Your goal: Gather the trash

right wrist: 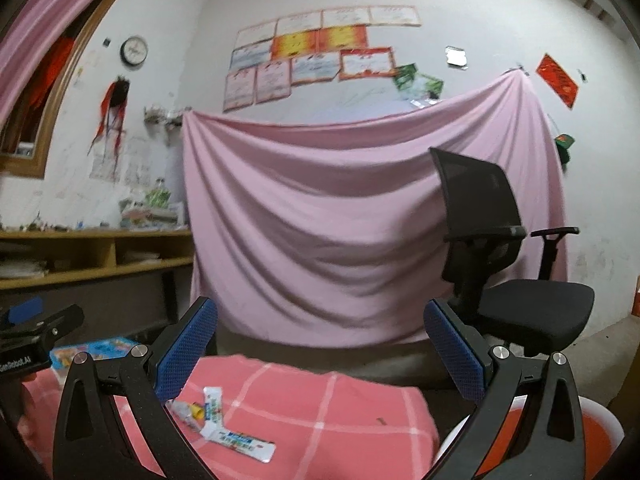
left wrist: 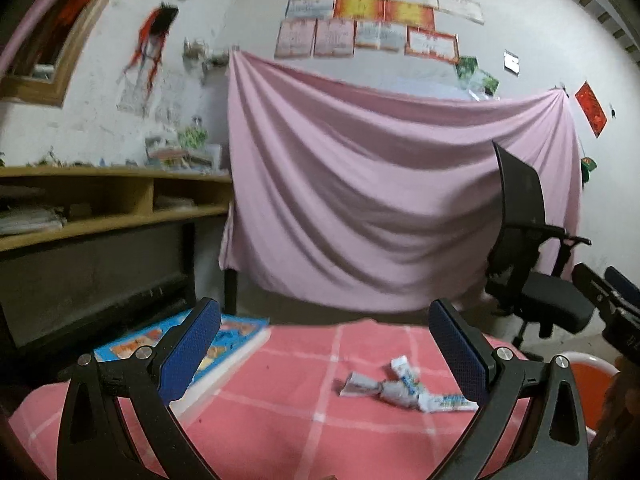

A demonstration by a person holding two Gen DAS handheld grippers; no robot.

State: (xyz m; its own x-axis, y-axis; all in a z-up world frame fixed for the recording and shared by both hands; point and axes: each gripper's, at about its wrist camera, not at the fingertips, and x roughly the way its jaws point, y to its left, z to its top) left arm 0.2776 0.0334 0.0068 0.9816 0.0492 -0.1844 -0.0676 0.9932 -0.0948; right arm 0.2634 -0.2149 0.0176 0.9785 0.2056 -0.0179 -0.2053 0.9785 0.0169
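Crumpled white and blue wrappers (left wrist: 404,390) lie on the pink checked tablecloth (left wrist: 300,400), between my left gripper's fingers and nearer the right one. My left gripper (left wrist: 324,356) is open and empty, above the cloth. In the right wrist view the same wrappers (right wrist: 224,424) lie low at the left, next to the left finger. My right gripper (right wrist: 320,352) is open and empty, over the table's right end. An orange bin with a white rim (right wrist: 532,440) sits below the right finger; it also shows in the left wrist view (left wrist: 592,384).
A colourful book (left wrist: 216,348) lies at the table's far left corner. A black office chair (right wrist: 516,280) stands to the right behind the table. A pink sheet (left wrist: 380,184) hangs on the wall. A wooden shelf (left wrist: 100,204) is at the left.
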